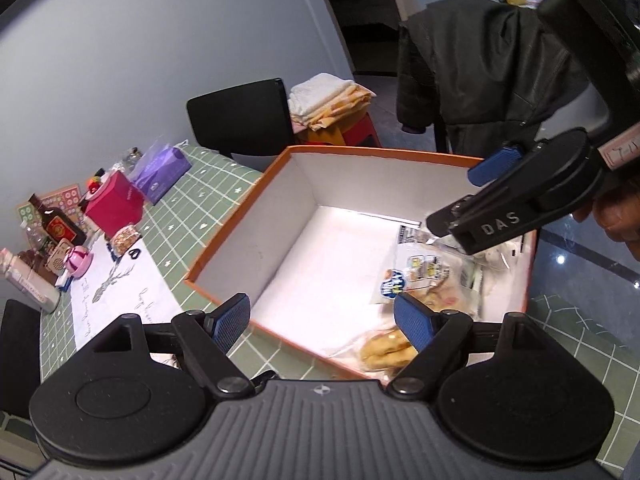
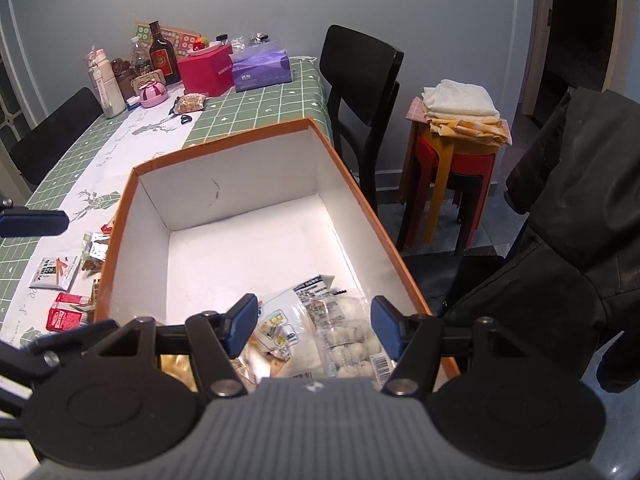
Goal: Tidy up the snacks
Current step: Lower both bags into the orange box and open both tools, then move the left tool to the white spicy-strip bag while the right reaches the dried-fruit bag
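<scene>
While both grippers' fingers (image 2: 244, 322) gape empty, snack packets (image 2: 340, 332) lie below—inside the box (image 2: 224, 216).

**Room in the box, clutter around it**

The orange-rimmed box (image 2: 224, 216) lies open on top, its far half bare white floor. Snack packets (image 2: 320, 332) fill the near corner. Loose packets (image 2: 60, 276) crowd the desk (image 2: 256, 104) just beside the box's left wall. Bottles and cartons (image 2: 160, 64) line the desk's far end. A black chair (image 2: 360, 80) and stacked stools (image 2: 452, 168) stand on the right.
</scene>
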`<state>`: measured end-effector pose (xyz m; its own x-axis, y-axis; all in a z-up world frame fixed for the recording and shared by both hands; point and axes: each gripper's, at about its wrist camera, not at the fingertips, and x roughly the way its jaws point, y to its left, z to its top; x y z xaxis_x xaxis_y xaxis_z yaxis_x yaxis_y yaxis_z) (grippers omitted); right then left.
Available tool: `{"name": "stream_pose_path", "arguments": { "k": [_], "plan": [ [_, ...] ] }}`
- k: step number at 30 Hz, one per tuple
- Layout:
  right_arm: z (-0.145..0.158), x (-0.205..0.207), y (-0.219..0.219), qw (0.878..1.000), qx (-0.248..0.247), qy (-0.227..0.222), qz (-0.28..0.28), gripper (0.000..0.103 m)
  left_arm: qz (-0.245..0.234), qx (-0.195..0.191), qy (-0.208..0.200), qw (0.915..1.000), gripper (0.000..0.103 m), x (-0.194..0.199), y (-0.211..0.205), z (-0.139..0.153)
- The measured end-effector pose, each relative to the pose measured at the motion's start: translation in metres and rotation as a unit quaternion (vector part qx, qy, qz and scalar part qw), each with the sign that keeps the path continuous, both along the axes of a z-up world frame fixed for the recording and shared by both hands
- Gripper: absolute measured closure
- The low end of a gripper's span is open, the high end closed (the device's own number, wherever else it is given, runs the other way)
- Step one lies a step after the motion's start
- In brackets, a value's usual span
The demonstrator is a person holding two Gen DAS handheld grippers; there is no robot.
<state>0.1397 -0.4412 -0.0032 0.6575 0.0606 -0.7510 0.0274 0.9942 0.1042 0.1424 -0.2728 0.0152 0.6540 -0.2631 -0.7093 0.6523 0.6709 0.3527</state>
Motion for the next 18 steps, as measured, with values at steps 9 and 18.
{"name": "stream_pose_path", "arguments": {
  "k": [9,18],
  "plan": [
    [0.021,-0.004,0.036,0.999,-0.016,-0.014,0.027,0.041,0.035,-0.014,-0.008,0.9993,0.007,0.005,0.047,0.016],
    [0.038,-0.006,0.09,0.997,-0.039,-0.024,0.067,0.041,0.069,-0.025,-0.01,0.9973,0.007,0.003,0.106,0.023]
  ]
}}
